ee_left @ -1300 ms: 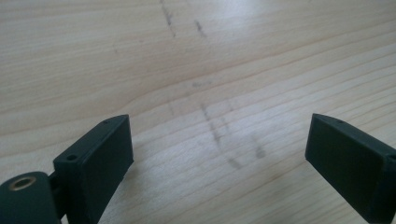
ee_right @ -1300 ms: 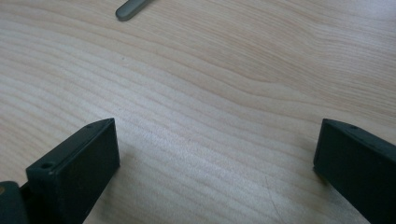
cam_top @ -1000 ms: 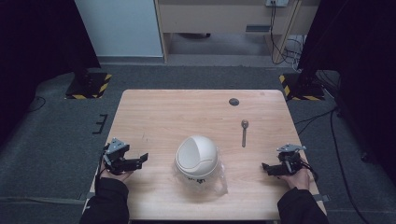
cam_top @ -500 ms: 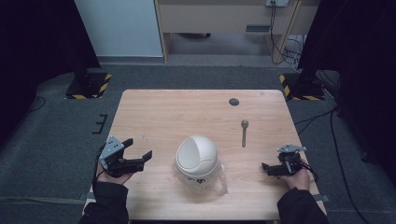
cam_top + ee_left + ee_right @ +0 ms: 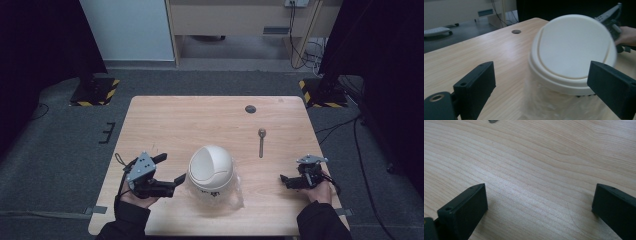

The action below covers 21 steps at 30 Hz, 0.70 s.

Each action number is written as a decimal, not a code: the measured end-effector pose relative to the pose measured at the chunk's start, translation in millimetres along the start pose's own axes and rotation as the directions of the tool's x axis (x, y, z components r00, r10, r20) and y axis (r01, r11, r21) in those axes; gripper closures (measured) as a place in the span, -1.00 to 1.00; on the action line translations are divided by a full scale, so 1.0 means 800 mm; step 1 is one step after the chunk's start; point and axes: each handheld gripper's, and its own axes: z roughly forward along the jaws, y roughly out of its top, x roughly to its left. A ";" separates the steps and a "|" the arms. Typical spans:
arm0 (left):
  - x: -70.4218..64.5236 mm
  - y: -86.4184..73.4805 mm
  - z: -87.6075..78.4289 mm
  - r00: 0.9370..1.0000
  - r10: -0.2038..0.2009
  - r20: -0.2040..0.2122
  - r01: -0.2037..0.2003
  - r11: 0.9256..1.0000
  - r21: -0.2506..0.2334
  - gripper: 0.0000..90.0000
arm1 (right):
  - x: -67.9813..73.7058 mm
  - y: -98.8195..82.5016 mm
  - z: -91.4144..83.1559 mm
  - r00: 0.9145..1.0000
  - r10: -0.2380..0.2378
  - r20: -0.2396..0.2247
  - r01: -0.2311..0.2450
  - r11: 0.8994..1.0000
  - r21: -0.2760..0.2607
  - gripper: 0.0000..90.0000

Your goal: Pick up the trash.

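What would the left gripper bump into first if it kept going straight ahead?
Probably the white domed lid on its crinkly clear plastic bag. The left gripper is open, pointing at it from close by, though the exact gap is hard to judge.

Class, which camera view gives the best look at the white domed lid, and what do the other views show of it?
The left gripper view: the white domed lid looms close between the open jaws, its curved seam plain, over a clear plastic bag. The high view shows it whole but small. The right gripper view faces bare table.
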 end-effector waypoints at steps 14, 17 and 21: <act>-0.041 0.009 0.044 0.994 0.030 0.103 -0.036 0.998 0.058 -0.76 | 0.001 0.001 0.000 1.000 0.006 0.003 -0.006 1.000 0.002 -0.99; -0.051 0.012 0.056 0.991 0.042 0.125 -0.051 0.996 0.070 -0.75 | 0.001 0.001 0.000 1.000 0.009 0.003 -0.009 1.000 0.004 -0.99; -0.056 0.011 0.066 0.990 0.042 0.133 -0.055 0.994 0.093 -0.75 | 0.001 0.001 0.000 1.000 0.012 0.003 -0.012 1.000 0.005 -0.99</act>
